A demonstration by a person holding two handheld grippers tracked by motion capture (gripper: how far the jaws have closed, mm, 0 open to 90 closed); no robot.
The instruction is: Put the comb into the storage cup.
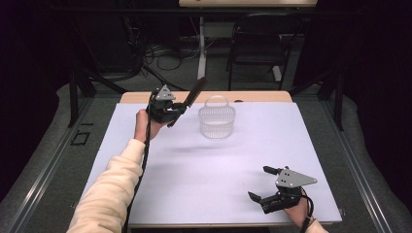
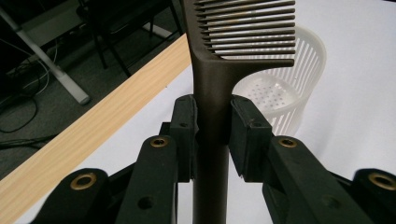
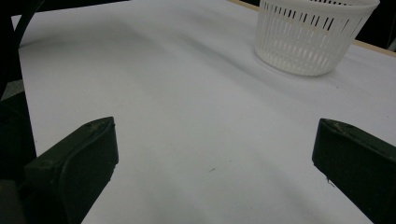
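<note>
My left gripper (image 1: 176, 111) is raised over the table's far left and is shut on the handle of a dark brown comb (image 1: 193, 93). In the left gripper view the comb (image 2: 219, 60) stands between the jaws with its teeth pointing right, above a white slotted basket (image 2: 299, 100). That basket (image 1: 217, 120), with a hoop handle, stands at the far middle of the white table (image 1: 218, 165), just right of the comb's tip. My right gripper (image 1: 260, 183) rests low at the near right, open, jaws wide apart with nothing between them. The right gripper view has the basket (image 3: 313, 37) far ahead.
A wooden strip (image 1: 252, 97) runs along the table's far edge. Beyond it stand a black chair (image 1: 257, 46) and a desk leg with loose cables on the floor (image 1: 160, 58). A cable trails from my left gripper along the cream sleeve (image 1: 109, 189).
</note>
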